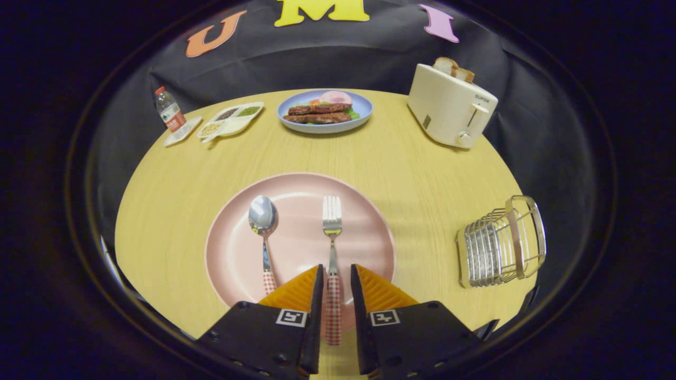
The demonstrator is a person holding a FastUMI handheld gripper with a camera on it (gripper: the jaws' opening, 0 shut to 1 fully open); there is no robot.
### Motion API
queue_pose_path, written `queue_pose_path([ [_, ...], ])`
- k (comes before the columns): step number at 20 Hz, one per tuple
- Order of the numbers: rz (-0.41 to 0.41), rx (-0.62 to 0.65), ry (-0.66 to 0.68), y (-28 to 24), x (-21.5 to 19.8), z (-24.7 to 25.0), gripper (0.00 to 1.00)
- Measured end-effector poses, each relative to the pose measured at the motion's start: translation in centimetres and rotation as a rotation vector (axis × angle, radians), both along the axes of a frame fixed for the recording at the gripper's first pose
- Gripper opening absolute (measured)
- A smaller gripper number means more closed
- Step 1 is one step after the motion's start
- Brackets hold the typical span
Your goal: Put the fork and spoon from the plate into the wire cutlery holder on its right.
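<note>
Two fingers of the gripper (336, 274) straddle the fork (332, 248) handle, spread, untouching; its long axis runs straight ahead.

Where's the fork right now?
In the gripper view the fork lies on the pink plate, right of the spoon, its checked handle between the open gripper's fingers.

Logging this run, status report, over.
Gripper open, fingers astride fork handle, not pressing. Spoon beside it on pink plate. Wire cutlery holder right, nothing between.
</note>
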State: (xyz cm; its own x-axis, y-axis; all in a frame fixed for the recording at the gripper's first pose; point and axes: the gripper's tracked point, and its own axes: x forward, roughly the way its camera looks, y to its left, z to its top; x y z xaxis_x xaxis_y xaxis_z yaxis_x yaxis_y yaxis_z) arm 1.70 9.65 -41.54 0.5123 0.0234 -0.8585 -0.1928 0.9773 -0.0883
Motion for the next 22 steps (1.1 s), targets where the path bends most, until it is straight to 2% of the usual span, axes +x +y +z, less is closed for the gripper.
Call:
queue_pose_path([
  [2,-0.001,-0.024,-0.01,-0.2,0.2,0.0,0.28],
  [4,0.004,-0.027,0.012,0.0,-0.2,-0.3,0.12],
  [5,0.006,-0.031,0.02,-0.1,-0.1,-0.8,0.12],
  [6,0.007,-0.032,0.015,0.0,-0.1,-0.3,0.06],
  [9,0.018,-0.04,0.017,-0.2,0.0,-0.3,0.06],
  [10,0.017,-0.039,0.013,-0.2,-0.2,0.4,0.01],
  [12,0.023,-0.022,0.009,-0.1,-0.3,0.9,0.01],
  [17,0.04,0.004,-0.028,-0.7,-0.6,4.5,0.01],
  [22,0.046,0.0,-0.077,-3.6,-0.9,9.1,0.01],
])
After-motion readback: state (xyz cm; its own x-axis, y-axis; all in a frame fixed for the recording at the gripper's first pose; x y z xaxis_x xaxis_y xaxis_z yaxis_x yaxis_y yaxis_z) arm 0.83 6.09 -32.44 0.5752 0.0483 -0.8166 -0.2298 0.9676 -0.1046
